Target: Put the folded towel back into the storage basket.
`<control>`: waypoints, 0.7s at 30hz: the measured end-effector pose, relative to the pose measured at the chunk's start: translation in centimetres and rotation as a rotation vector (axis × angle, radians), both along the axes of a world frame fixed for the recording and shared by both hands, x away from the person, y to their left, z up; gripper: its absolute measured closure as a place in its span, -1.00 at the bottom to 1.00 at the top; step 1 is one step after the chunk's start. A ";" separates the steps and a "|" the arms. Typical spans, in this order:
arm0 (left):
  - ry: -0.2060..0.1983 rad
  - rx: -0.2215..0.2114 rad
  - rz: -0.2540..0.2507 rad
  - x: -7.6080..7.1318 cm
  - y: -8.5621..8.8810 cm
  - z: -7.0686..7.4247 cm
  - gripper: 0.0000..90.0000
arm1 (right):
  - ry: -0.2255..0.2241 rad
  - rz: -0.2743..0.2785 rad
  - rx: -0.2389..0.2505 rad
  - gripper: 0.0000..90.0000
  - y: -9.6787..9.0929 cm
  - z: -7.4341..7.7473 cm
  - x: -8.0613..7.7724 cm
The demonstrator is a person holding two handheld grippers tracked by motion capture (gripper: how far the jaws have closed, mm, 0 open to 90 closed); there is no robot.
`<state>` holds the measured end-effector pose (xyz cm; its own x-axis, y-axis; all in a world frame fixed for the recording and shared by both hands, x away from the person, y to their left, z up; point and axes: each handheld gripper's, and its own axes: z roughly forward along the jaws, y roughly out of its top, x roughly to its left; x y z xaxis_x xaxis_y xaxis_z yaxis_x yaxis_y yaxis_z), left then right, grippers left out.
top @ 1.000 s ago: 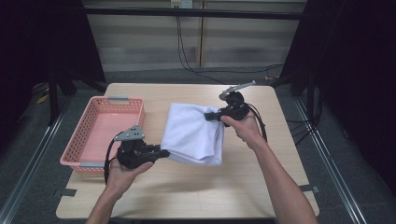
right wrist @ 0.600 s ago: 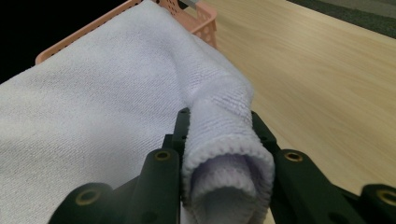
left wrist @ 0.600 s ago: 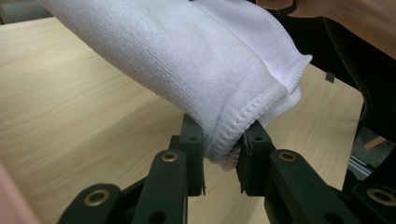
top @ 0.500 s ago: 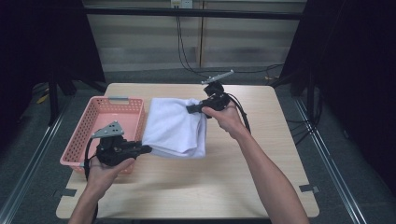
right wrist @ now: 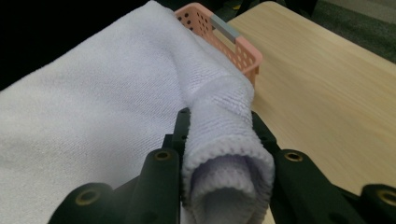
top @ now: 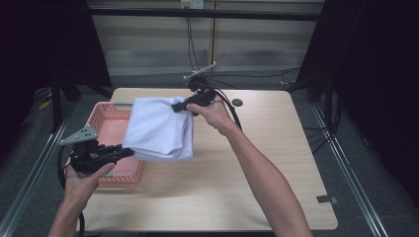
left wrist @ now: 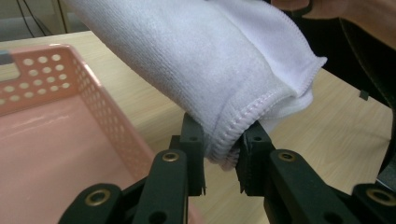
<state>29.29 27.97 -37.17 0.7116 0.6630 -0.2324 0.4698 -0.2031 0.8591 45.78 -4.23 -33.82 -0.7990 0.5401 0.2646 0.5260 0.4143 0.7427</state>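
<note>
Both grippers, left gripper (top: 127,151) and right gripper (top: 176,107), each pinching the folded white terry towel (top: 158,131), have carried it leftward over the pink perforated plastic basket (top: 106,118); lowering it in remains.

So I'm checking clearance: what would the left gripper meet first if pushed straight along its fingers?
The white towel clamped between its fingers; beyond that, probably the right gripper, though depth is unclear.

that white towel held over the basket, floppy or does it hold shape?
Likely floppy: the towel sags between the left gripper and right gripper. Probably light and grippy; its terry edge bunches in the jaws. It may drape over the basket rim.
</note>
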 end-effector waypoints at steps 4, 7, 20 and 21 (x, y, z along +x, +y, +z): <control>0.010 -0.020 0.034 0.1 1.6 -0.4 0.68 | -0.006 0.011 0.002 0.57 1.9 0.6 0.6; 0.010 -0.032 0.054 0.1 2.7 -0.3 0.68 | 0.005 0.014 0.007 0.57 3.2 0.7 0.9; 0.018 -0.035 0.171 -0.5 8.8 0.3 0.68 | 0.033 0.034 0.013 0.58 9.8 0.8 1.6; 0.020 -0.040 0.183 -0.6 9.3 0.2 0.68 | 0.033 0.040 0.006 0.58 10.4 0.8 1.7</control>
